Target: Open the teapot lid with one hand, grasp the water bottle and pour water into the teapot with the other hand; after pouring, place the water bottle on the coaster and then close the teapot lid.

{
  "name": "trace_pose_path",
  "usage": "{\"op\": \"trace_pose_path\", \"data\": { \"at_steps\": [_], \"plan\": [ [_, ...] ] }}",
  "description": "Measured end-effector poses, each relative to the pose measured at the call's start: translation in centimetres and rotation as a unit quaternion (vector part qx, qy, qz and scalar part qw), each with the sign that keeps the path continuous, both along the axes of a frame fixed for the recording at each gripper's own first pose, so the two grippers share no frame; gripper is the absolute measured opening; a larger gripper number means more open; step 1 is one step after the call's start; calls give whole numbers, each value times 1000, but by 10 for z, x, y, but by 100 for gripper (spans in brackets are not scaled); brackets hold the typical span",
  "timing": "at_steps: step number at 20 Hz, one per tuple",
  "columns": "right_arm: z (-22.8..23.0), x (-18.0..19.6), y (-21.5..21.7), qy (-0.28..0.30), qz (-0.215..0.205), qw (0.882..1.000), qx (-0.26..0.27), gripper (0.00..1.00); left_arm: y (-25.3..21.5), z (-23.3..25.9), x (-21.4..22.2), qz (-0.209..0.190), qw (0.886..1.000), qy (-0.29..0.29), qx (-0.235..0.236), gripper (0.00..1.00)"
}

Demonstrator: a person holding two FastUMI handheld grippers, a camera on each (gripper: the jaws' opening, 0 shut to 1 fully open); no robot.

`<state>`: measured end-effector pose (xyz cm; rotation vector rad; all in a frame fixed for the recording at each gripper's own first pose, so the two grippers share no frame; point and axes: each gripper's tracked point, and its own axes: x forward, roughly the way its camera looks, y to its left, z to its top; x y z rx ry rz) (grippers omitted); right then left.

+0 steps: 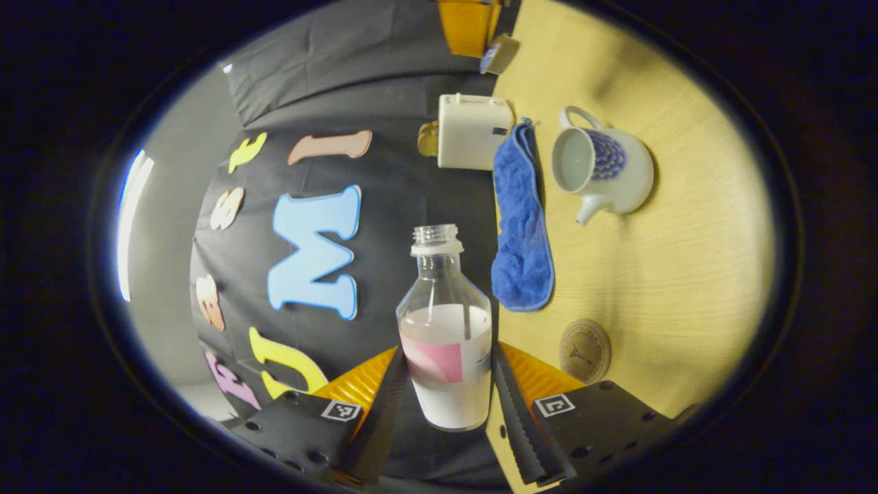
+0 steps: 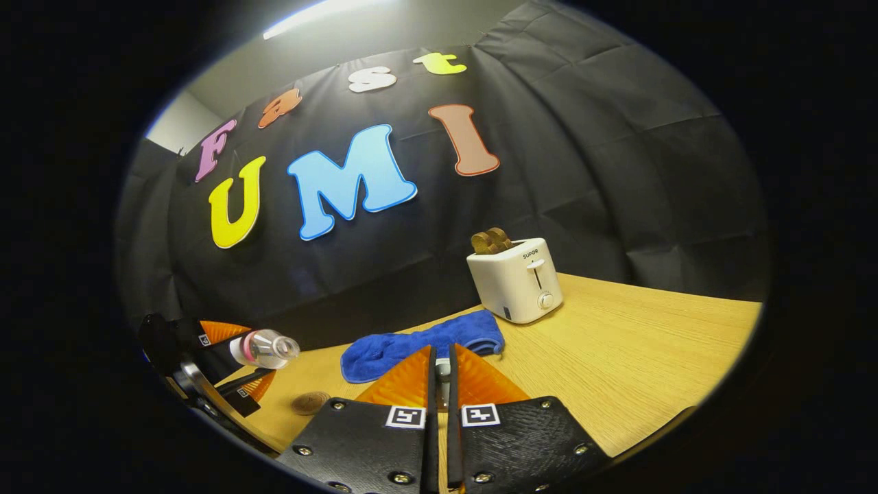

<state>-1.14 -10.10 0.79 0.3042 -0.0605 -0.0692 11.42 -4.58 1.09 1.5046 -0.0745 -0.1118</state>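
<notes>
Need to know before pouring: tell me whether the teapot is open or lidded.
Open. In the left gripper view the teapot has no lid on it; its bare, pale inside shows through the round mouth.

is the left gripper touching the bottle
Touching. In the left gripper view, the left gripper has both fingers pressed against the sides of the bottle, holding it off the table.

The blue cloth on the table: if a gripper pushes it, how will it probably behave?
The blue cloth lies folded and rumpled, so it is probably floppy and would bunch up, not slide as one piece. It looks fluffy, so likely light. It cannot roll or break.
</notes>
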Motion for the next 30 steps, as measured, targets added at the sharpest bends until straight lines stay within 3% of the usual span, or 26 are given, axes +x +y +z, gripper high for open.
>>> {"op": "trace_pose_path", "data": {
  "at_steps": [3,6,10,13,18,23,24,28,30],
  "plan": [
    [-1,3,6,2,7,1000,-9,5,15,1,11,20,992,16,-125,86],
    [-5,4,13,6,14,1000,-19,5,26,3,17,40,971,35,-234,86],
    [-7,6,20,7,20,999,-33,5,33,3,16,40,939,39,-340,85],
    [-9,8,25,12,24,999,-40,5,33,0,19,30,901,56,-428,86],
    [-15,12,27,17,25,998,-51,5,52,-15,38,24,823,85,-561,85],
    [-19,14,29,25,24,998,-56,5,52,-31,45,18,761,115,-638,85],
    [-21,14,29,26,24,998,-58,5,50,-37,48,19,753,122,-646,85],
    [-23,16,31,31,26,997,-60,5,44,-48,53,32,755,132,-642,84],
    [-23,15,32,31,28,997,-60,5,37,-47,53,23,747,139,-650,85]
  ]
}}
